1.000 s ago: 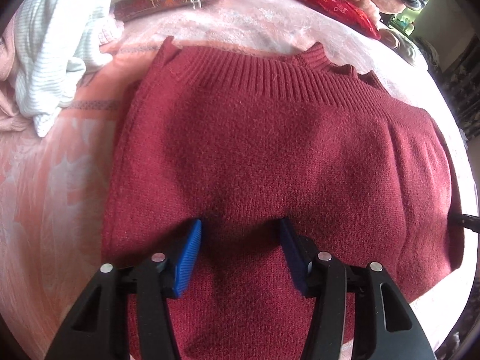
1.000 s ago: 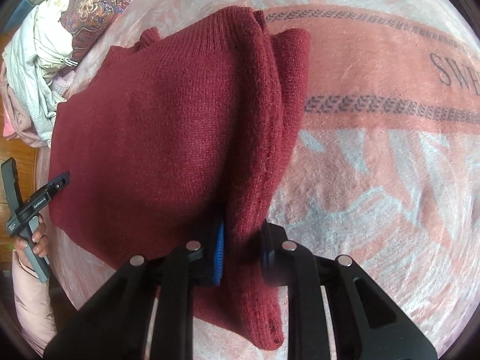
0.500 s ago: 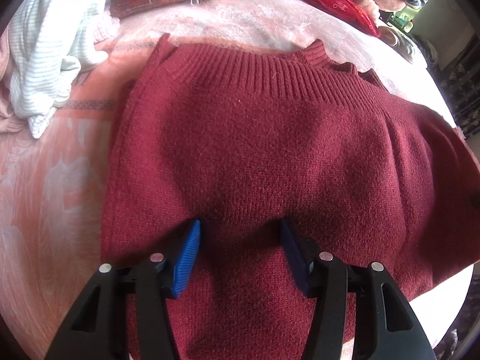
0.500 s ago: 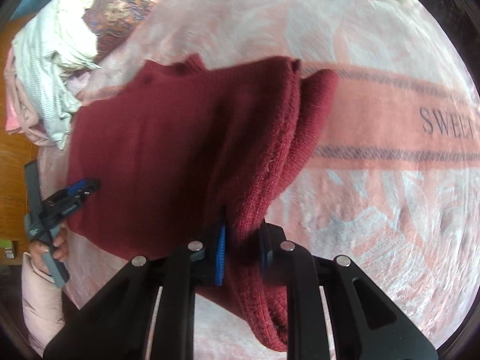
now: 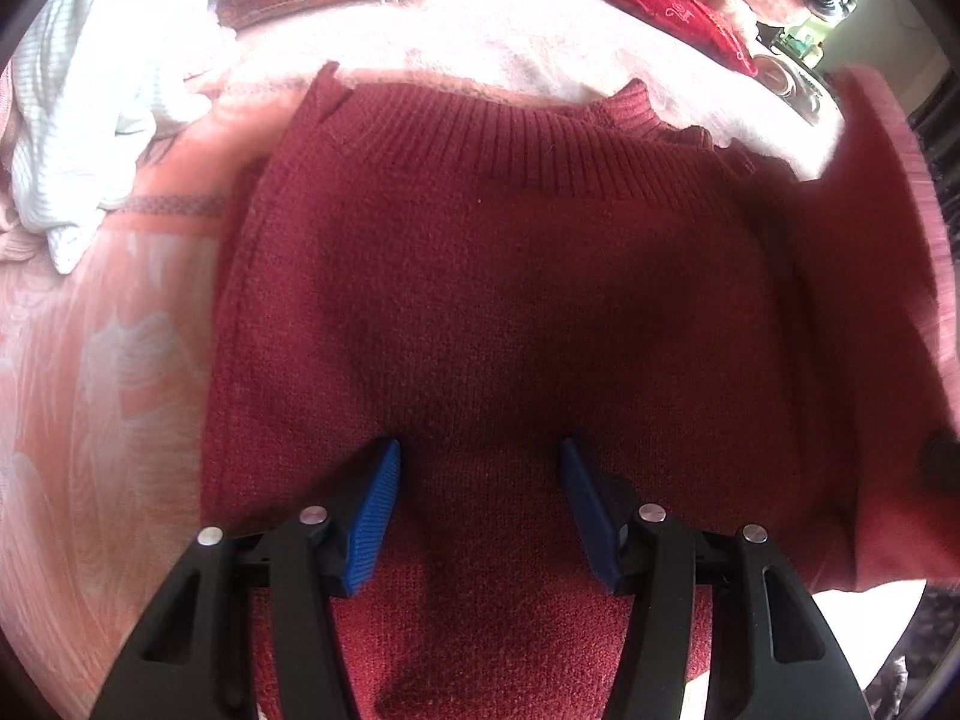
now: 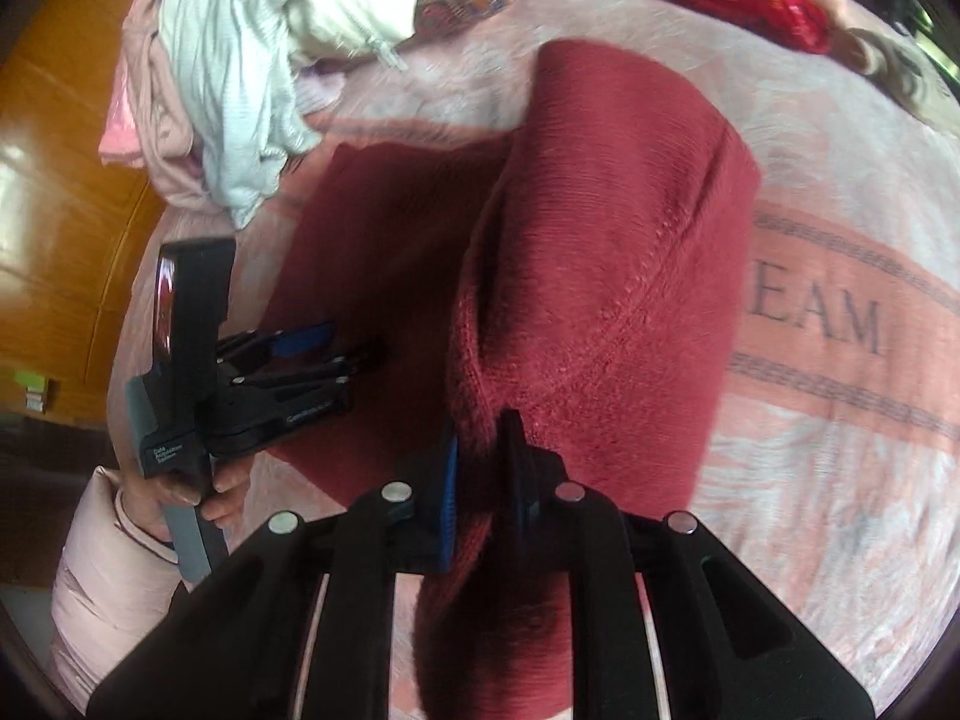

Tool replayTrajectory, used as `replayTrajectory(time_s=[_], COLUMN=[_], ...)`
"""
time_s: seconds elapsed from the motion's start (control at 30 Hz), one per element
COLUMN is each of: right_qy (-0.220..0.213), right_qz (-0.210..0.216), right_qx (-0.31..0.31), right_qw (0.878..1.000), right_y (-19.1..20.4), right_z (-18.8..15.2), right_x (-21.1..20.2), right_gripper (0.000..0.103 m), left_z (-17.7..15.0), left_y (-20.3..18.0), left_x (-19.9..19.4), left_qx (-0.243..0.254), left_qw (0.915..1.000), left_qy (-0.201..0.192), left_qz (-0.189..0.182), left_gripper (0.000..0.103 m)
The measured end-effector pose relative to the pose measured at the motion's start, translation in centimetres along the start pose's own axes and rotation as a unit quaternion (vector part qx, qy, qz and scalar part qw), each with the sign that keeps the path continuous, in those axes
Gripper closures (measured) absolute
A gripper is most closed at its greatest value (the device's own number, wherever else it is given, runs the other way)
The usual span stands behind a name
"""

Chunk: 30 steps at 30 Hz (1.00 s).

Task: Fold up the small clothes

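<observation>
Our right gripper [image 6: 480, 468] is clenched on a lifted fold of the maroon sweater [image 5: 510, 300]; our left gripper [image 5: 477, 480], spread open, presses its near hem against the pink blanket [image 6: 840, 450]. White clothes [image 6: 252, 60] lie at the blanket's far edge.

The right gripper [image 6: 480, 468], black with blue pads, is pinching a raised fold of the dark red knitted sweater [image 6: 606, 276], its jaws nearly together on the wool. The lifted part is arching over the flat part lying on the pink and white patterned blanket [image 6: 840, 450]. At left, the left gripper [image 6: 336, 348] is resting on the sweater with jaws apart, a hand [image 6: 198, 489] in a pale pink padded sleeve [image 6: 102, 576] holding its handle. A heap of white and pink clothes [image 6: 240, 60] is lying beyond.
</observation>
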State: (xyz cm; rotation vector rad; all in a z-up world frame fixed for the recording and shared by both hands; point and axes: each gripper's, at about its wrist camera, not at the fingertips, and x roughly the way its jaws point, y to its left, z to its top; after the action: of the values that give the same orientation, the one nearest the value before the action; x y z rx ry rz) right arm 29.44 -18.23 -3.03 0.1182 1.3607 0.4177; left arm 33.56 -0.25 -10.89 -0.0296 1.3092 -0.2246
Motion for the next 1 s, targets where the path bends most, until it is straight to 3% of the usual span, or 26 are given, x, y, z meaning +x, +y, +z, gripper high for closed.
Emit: replayTrajectory(time_s=[0.1,0.17,0.23,0.33,0.43,0.57,0.67,0.8,1.0], right_qy=[0.017,0.033,0.033,0.018,-0.002,-0.019,-0.03,-0.024,-0.025], right_qz=[0.007,0.037,0.041,0.056,0.063,0.056,0.014,0.018,0.026], right_qx=[0.0,0.016,0.01,0.006,0.012,0.021,0.022,0.045,0.055], right_qw=[1.0,0.999,0.999,0.998,0.998,0.998,0.999,0.999,0.998], right_y=[0.6,0.4,0.7,0.4,-1.1,-3.8,-6.0,-8.9,-11.9], right_z=[0.3,0.2,0.1,-0.4,-1.5,-3.3,-4.2,-5.3,-7.0], right_x=[2.5,3.5,3.6,2.2,-0.3,-3.3,-4.2,-3.7,-3.5], right_gripper=[0.09,0.086,0.083,0.081,0.07,0.07,0.07,0.07,0.07], left_z=[0.0,0.0,0.1,0.1,0.1,0.0,-0.1,0.5,1.7], left_y=[0.0,0.1,0.1,0.1,0.3,0.4,-1.1,-5.0,-8.4], left_x=[0.0,0.0,0.0,0.0,-0.2,-1.9,-2.5,-2.0,-0.7], left_qx=[0.0,0.001,0.002,0.002,-0.008,-0.039,-0.04,-0.023,-0.008], left_qw=[1.0,1.0,1.0,1.0,0.9999,0.9989,0.9981,0.9973,0.9985], left_qy=[0.0,-0.001,-0.001,-0.001,-0.002,-0.012,-0.011,0.002,0.015], left_qz=[-0.002,-0.003,-0.003,-0.004,-0.01,-0.024,-0.045,-0.07,-0.053], left_gripper=[0.046,0.046,0.046,0.046,0.046,0.046,0.046,0.045,0.042])
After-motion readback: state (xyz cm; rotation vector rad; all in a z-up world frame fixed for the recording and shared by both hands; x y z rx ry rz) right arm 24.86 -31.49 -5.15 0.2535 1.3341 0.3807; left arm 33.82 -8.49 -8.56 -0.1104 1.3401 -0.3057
